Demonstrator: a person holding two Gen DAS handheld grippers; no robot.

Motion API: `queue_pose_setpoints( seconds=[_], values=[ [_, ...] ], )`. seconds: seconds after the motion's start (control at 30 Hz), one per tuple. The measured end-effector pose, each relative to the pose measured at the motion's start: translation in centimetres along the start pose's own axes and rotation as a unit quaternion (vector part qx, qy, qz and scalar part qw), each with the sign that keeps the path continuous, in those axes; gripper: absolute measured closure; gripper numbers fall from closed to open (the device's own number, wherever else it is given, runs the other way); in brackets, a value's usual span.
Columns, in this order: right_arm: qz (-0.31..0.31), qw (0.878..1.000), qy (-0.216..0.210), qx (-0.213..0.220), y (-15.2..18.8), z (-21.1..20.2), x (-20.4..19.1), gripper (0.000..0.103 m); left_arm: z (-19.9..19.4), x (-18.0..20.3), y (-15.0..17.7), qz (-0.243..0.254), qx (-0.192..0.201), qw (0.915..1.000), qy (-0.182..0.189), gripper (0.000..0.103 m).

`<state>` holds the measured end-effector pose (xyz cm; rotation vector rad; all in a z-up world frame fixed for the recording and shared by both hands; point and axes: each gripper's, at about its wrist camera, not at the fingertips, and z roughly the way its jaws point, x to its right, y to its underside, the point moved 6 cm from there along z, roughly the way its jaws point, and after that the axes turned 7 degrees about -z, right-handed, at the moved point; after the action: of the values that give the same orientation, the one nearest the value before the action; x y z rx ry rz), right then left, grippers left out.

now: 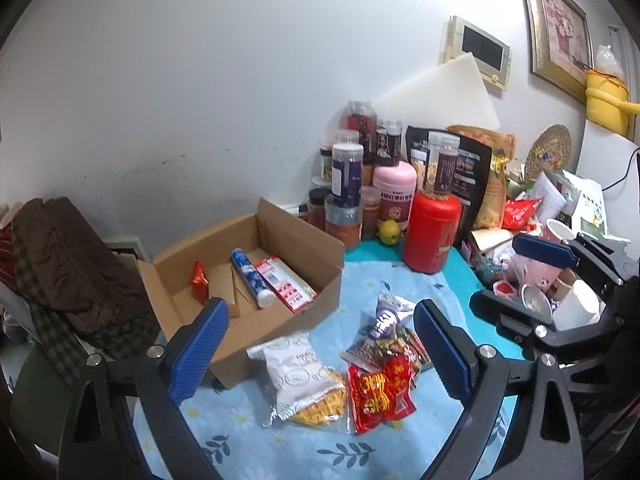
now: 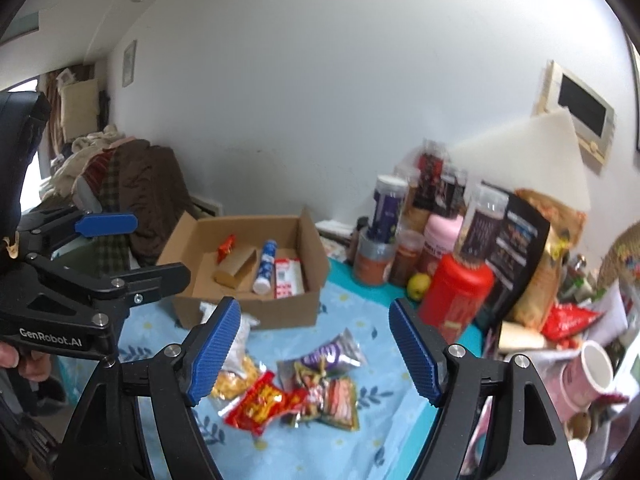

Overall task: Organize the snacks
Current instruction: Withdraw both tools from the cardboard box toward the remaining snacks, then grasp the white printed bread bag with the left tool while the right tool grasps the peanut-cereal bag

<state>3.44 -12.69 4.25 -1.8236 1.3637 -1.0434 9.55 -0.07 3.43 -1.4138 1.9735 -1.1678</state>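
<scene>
An open cardboard box (image 1: pixel 272 328) stands on the flowered blue tablecloth (image 1: pixel 240 432). It holds a blue tube (image 1: pixel 252 276), a red-and-white packet (image 1: pixel 284 284) and a small red wrapper (image 1: pixel 199 280). In front of it lies a loose pile: a white bag of yellow snacks (image 1: pixel 298 376), a red packet (image 1: pixel 380 396) and a purple packet (image 1: pixel 386 320). My left gripper (image 1: pixel 320 348) hovers open above this pile, holding nothing. My right gripper (image 2: pixel 316 344) is open over the same pile (image 2: pixel 304 388), also holding nothing. Each gripper shows at the edge of the other's view.
Jars, a red canister (image 1: pixel 432 232), a pink tub (image 1: pixel 394 196) and snack bags crowd the back right by the wall. Cups and clutter (image 1: pixel 560 280) fill the right side. Dark clothes (image 1: pixel 60 264) are heaped on a chair to the left of the box.
</scene>
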Motion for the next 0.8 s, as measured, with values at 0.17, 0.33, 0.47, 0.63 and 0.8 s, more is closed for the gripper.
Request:
queue_pose_setpoints(
  seconds=[0.17, 0.33, 0.47, 0.63, 0.8],
  values=[
    [0.015, 1.0, -0.009, -0.025, 2.6, 1.3, -0.3, 0.025, 1.4, 0.2, 1.9, -0.002, -0.018, 0.9998, -0.003, 0.008],
    [0.024, 0.998, -0.005, -0.05, 4.9, 2.7, -0.5, 0.025, 3.2, 0.0, 3.8, -0.015, -0.043, 0.9989, -0.006, 0.008],
    [0.031, 0.997, -0.003, -0.069, 6.5, 3.8, -0.4, 0.025, 5.1, -0.7, 5.1, -0.029, -0.067, 0.9973, -0.011, 0.008],
    [0.032, 0.995, 0.004, -0.091, 8.1, 5.4, -0.2, 0.025, 7.4, -1.2, 6.5, -0.05, -0.093, 0.9944, -0.01, 0.008],
    [0.035, 0.993, -0.001, -0.109, 9.3, 6.8, 0.0, 0.025, 9.9, -2.1, 7.4, -0.061, -0.113, 0.9913, -0.032, 0.008]
  ],
)
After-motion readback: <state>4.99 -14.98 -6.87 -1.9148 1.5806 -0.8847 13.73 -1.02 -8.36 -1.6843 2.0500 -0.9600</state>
